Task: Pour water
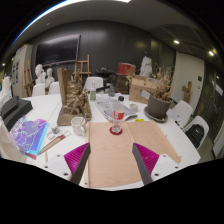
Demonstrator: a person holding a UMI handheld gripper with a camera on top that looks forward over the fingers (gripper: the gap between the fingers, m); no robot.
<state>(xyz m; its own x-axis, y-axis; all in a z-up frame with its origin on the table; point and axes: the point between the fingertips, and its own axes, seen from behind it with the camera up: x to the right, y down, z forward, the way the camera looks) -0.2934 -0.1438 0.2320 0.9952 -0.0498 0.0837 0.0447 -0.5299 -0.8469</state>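
A small clear bottle [117, 121] with a red label and a white cap stands upright at the far edge of a brown cardboard sheet [112, 165] on the white table [180, 145]. A white mug [78, 125] stands to the bottle's left, just off the sheet. My gripper [110, 146] is open above the sheet, its two dark fingers spread wide with the magenta pads [71, 156] showing. Nothing is between the fingers except the bare sheet. The bottle is a short way ahead of the fingertips, slightly right of the middle.
A colourful book [30, 133] and pens lie at the left. Wooden models [74, 95] and boxes crowd the table's far side. A dark pot [157, 106] stands at the far right. A chair [196, 128] stands by the table's right edge.
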